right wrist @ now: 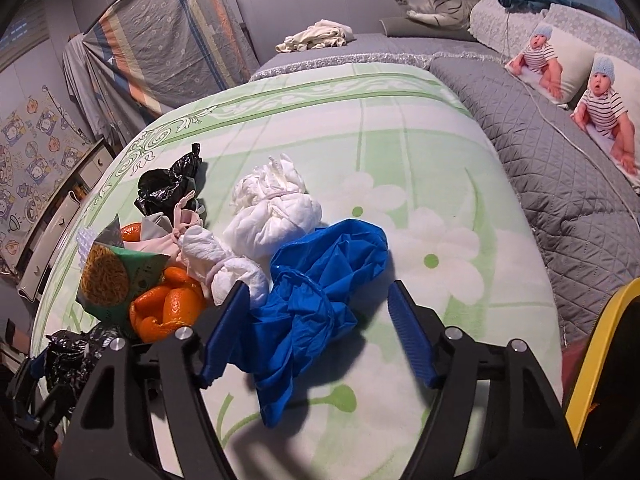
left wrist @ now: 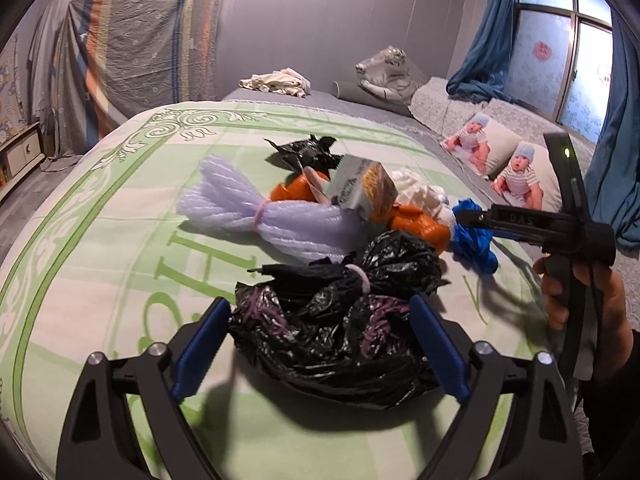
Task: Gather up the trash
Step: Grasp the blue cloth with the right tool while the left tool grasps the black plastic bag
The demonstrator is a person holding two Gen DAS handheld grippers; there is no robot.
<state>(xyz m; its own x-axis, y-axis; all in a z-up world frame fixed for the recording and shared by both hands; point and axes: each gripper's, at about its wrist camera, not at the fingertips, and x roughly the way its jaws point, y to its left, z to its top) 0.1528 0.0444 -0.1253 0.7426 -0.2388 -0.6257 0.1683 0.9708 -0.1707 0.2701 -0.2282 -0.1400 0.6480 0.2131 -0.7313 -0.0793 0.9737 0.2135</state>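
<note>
On bed, blue bag — lengthwise toward tool

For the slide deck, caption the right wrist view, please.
Right tongs open around a crumpled blue bag on the green floral blanket, white bundles and orange peels alongside.

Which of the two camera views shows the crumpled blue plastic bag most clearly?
The right wrist view. There the blue plastic bag fills the centre, lying on the green blanket between the open fingers. The left wrist view shows only a small part of it, at the right, partly behind the right gripper.
</note>
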